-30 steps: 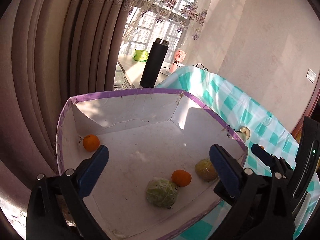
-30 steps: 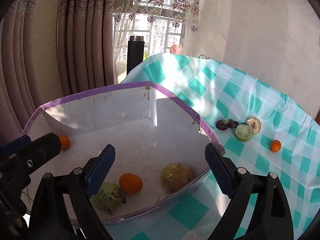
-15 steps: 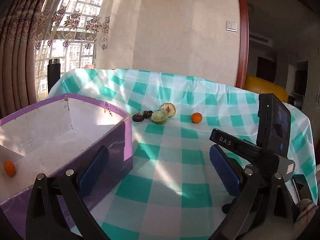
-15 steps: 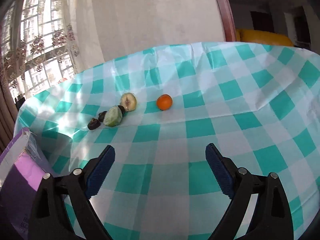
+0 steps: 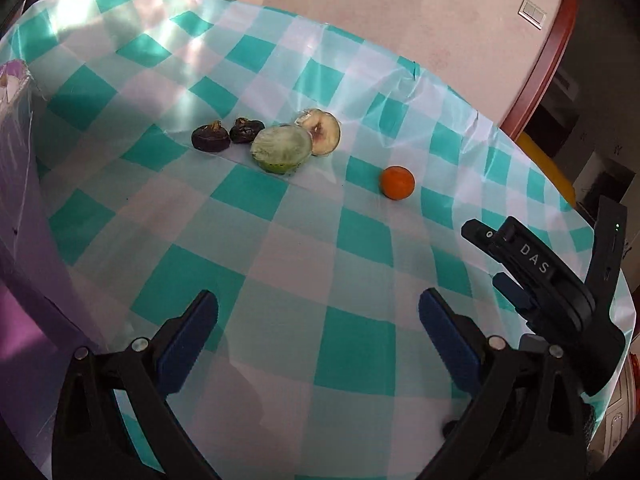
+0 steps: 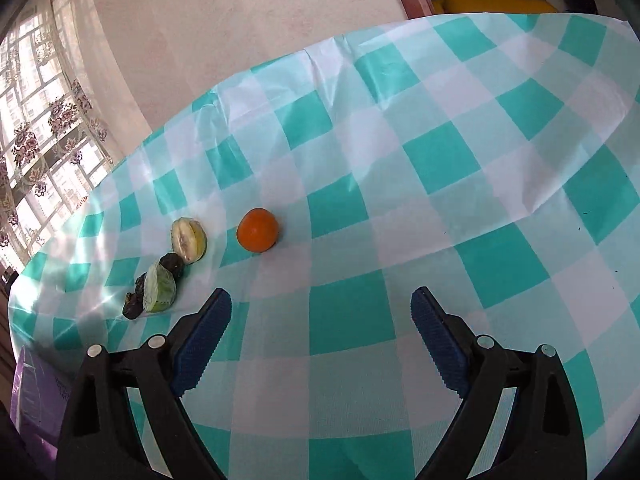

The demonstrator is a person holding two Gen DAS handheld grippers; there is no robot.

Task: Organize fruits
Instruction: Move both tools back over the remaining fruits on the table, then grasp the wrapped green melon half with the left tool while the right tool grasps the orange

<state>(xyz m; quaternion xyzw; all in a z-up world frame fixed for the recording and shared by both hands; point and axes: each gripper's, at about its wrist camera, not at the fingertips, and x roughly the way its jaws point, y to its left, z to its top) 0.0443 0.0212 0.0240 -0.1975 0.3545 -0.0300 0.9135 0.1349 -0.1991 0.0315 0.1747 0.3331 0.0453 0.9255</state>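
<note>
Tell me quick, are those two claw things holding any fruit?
Left gripper: open, holding nothing.
Right gripper: open, holding nothing.

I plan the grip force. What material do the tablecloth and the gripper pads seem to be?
Tablecloth: probably thin plastic or coated fabric; glossy glare, sharp creases. Left gripper and right gripper pads: likely blue rubber, matte and ribbed.

Your left gripper (image 5: 318, 316) hangs above the table with its blue-padded jaws spread wide and nothing between them. Your right gripper (image 6: 320, 312) is likewise spread wide and empty, and it shows at the right edge of the left wrist view.
</note>
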